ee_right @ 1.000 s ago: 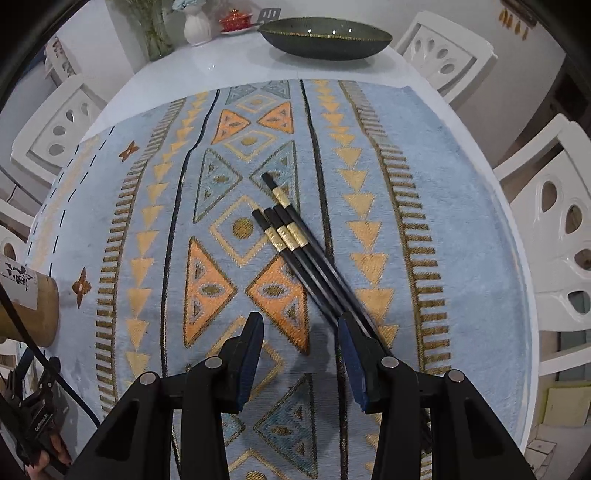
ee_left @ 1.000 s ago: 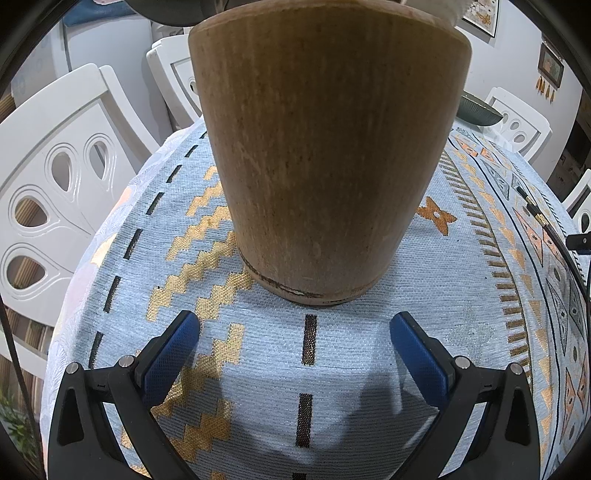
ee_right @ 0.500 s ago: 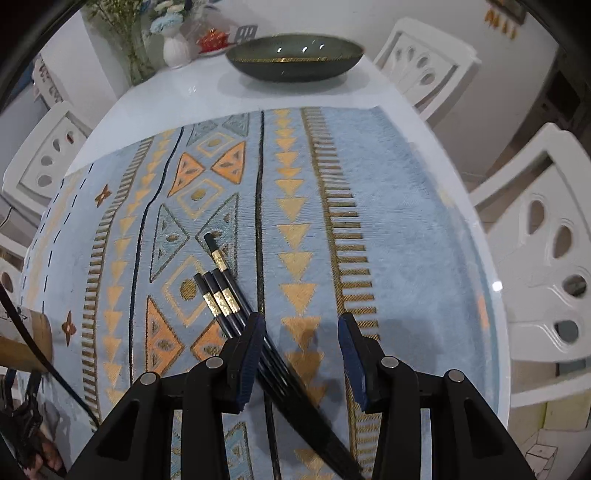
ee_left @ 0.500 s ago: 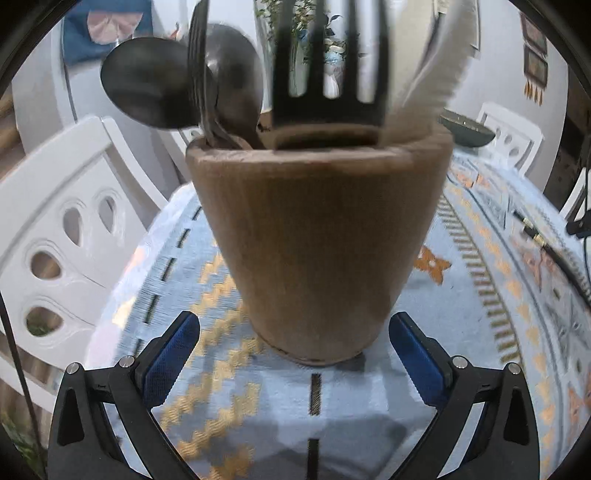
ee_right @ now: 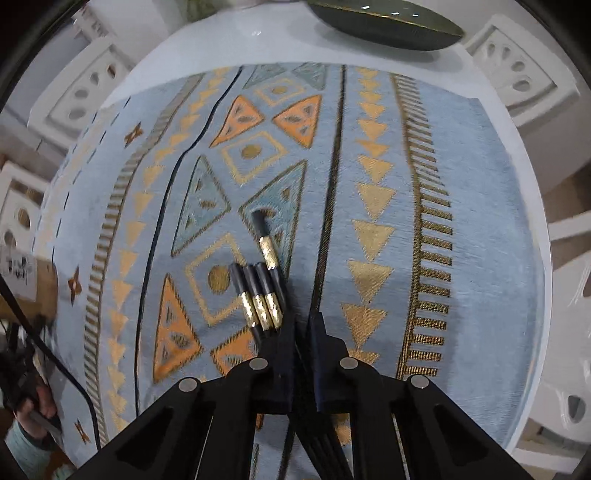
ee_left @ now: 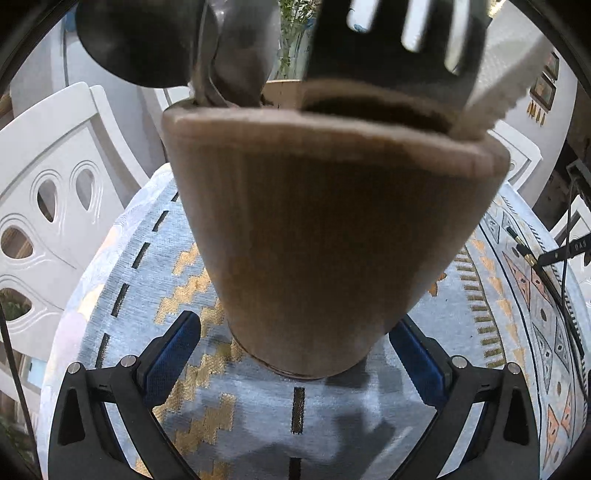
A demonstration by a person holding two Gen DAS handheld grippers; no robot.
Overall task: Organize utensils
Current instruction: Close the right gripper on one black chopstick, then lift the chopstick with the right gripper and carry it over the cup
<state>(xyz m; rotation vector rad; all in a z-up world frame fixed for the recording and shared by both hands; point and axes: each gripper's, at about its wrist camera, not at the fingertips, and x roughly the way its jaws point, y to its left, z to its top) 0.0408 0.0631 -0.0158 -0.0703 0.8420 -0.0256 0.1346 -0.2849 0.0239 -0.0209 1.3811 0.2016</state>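
Four black chopsticks [ee_right: 264, 295] with gold bands are the job still left for you. Your right gripper [ee_right: 303, 354] has its fingers pulled in narrow around their thin ends, low by the camera, so I think you have them pinched — though the exact touching spot is hard to see. Their thick ends poke out ahead of the fingers, over the blue patterned cloth [ee_right: 461, 206]. Three sit side by side and one sticks out farther.

Your left gripper [ee_left: 295, 347] has its fingers spread wide, one on each side of the bottom of the wooden holder [ee_left: 332, 236]. The blue pads [ee_left: 173, 350] are close to the wood, but there looks to be a gap on the left side, and the right side is partly hidden, so I can't say it is gripped. The holder stands on the cloth, and looks a bit tilted, but that may just be the round lens.

Up at the top of the holder, some things are already put away — a dark spoon [ee_left: 136, 40], a fork [ee_left: 399, 40] and a white utensil [ee_left: 506, 81] stand inside it. So part of the tidying is done.

What is left, I think: hold the holder steady, carry the chopsticks over, and drop them in with the others. Far off on the table sits a dark bowl [ee_right: 388, 26], with white chairs [ee_right: 517, 74] around.
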